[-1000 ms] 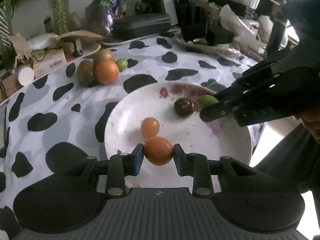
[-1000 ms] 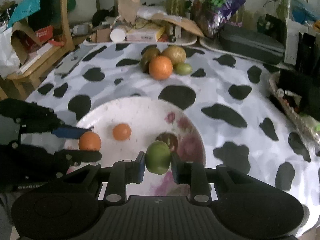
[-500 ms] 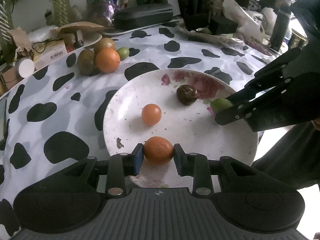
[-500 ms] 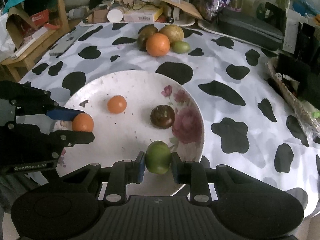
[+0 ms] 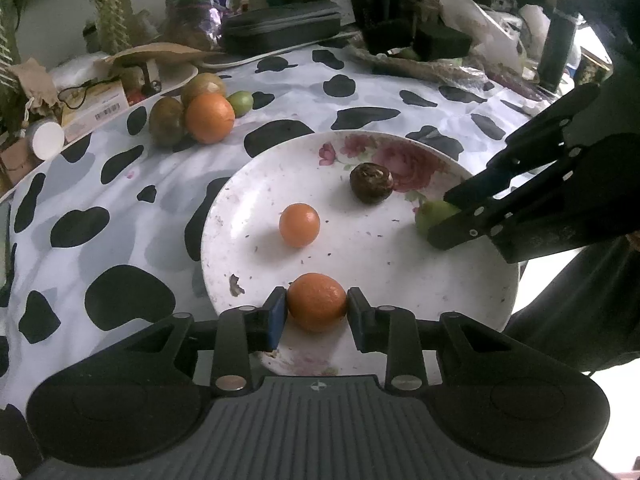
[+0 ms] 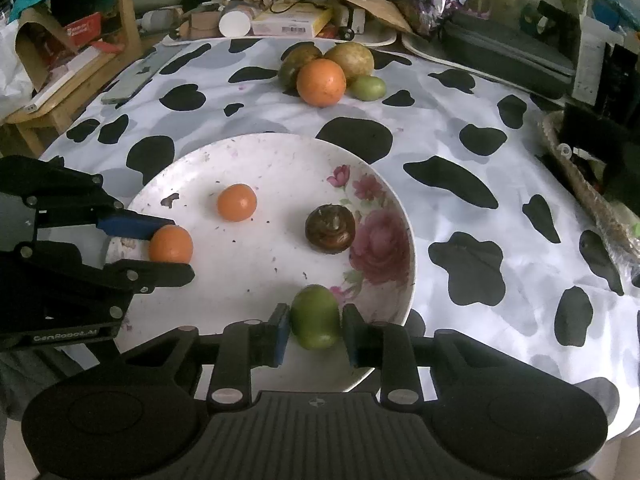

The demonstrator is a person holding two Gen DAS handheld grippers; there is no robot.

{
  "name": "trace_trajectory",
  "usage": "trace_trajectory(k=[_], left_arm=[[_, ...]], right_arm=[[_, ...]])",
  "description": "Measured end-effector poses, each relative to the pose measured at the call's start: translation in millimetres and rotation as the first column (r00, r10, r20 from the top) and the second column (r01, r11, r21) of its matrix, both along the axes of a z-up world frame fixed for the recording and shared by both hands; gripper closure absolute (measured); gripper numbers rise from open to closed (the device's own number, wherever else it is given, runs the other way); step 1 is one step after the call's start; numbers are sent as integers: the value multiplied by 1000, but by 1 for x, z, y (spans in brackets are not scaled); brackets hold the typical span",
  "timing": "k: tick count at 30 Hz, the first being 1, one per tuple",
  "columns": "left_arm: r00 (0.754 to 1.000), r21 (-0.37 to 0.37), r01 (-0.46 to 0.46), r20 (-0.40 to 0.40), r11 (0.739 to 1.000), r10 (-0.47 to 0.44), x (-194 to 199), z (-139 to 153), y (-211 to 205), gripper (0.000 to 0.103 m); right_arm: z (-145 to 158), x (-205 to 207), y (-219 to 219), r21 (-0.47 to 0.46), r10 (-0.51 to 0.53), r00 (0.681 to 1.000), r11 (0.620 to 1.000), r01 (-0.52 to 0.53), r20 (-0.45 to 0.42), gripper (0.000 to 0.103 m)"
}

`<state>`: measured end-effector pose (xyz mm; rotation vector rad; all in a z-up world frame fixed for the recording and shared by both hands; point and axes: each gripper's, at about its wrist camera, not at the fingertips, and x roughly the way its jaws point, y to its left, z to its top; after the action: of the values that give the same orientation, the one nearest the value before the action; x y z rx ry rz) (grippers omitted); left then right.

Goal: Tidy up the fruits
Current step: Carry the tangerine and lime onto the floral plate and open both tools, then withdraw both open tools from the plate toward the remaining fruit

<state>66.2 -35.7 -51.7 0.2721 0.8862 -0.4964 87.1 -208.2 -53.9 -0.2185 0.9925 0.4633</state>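
A white flowered plate (image 5: 400, 256) (image 6: 256, 160) lies on the cow-print tablecloth. On it sit a small orange fruit (image 5: 299, 225) (image 6: 236, 202) and a dark brown fruit (image 5: 371, 182) (image 6: 330, 229). My left gripper (image 5: 317, 310) (image 6: 170, 245) is shut on an orange tangerine (image 5: 317, 307) (image 6: 171, 244) at the plate's near edge. My right gripper (image 6: 314, 326) (image 5: 440, 220) is shut on a green fruit (image 6: 315, 316) (image 5: 432, 214) low over the plate's right edge.
A big orange (image 5: 209, 117) (image 6: 321, 82), two brownish fruits (image 5: 166, 121) and a small green fruit (image 5: 240, 103) (image 6: 369, 87) sit grouped on the cloth behind the plate. Boxes, a black case (image 5: 280, 30) and clutter line the far table edge.
Both grippers have drawn back and lowered toward the plate's edges, each still holding its fruit. The fruits on the plate have not moved.
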Motion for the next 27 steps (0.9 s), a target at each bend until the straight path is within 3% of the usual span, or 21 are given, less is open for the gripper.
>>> trace_trajectory(k=[2, 5, 6, 9, 13, 15, 27], left_arm=[[1000, 9, -4, 6, 1000, 4, 0, 0, -1, 70], [998, 7, -16, 54, 1000, 15, -2, 5, 0, 38], [997, 1, -19, 72, 1000, 19, -3, 7, 0, 32], [994, -29, -32, 101, 999, 35, -3, 14, 2, 32], [991, -38, -62, 117, 997, 66, 0, 17, 4, 32], [988, -36, -76, 130, 996, 80, 1, 18, 5, 32], [973, -68, -130, 182, 989, 140, 6, 25, 11, 32]], right_arm=[[3, 0, -3, 19, -10, 1000, 1000, 10, 11, 57], [10, -1, -7, 53, -30, 999, 998, 28, 37, 40], [12, -1, -9, 67, -36, 998, 997, 32, 47, 33], [19, -1, -13, 108, -55, 995, 993, 46, 81, 26], [28, -2, -14, 112, -91, 984, 991, 74, 153, 5], [32, -1, -15, 107, -113, 976, 990, 94, 186, 1], [33, 8, -22, 109, -191, 954, 979, 169, 232, 0]])
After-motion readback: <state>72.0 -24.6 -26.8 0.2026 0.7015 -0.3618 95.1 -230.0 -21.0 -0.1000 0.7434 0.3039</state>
